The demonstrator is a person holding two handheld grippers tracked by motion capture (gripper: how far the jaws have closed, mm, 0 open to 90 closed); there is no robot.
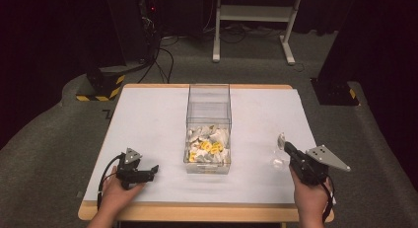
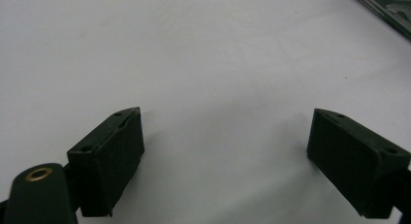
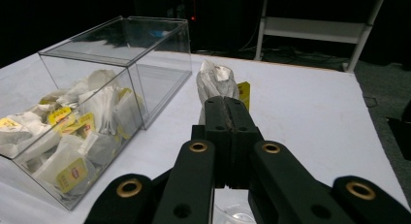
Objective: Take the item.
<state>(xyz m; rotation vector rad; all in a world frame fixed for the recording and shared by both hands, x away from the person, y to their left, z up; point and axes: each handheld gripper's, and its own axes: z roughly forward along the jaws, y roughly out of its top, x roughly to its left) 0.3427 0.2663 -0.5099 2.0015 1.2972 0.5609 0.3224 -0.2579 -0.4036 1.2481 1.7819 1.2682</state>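
Right claw [image 3: 227, 107] clamped tight on a white tea bag [image 3: 216, 82], jaws pressed together with the bag poking up past the tips and its yellow tag [image 3: 245, 92] dangling just behind. Held clear of the tabletop [image 1: 148, 119], to the right of the clear box [image 1: 209, 127], near side of the scene. Lifted like that, probably so bag and tag hang free rather than drag on the white surface. Something clear and crinkly lying on the tabletop just beside the right claw in the high view, maybe a wrapper [image 1: 277, 162], too small to say for sure.

Box sitting dead centre, its near compartment heaped with more tea bags [image 1: 209, 148], far compartment looking empty. Open top, so easy dropping in from above.

Over on the left, left claw [image 2: 225, 146] spread wide, nothing between the jaws, just bare white tabletop. Parked low near the front edge, well apart from the box; looks like idling out of the way, leaving the right side room to work.
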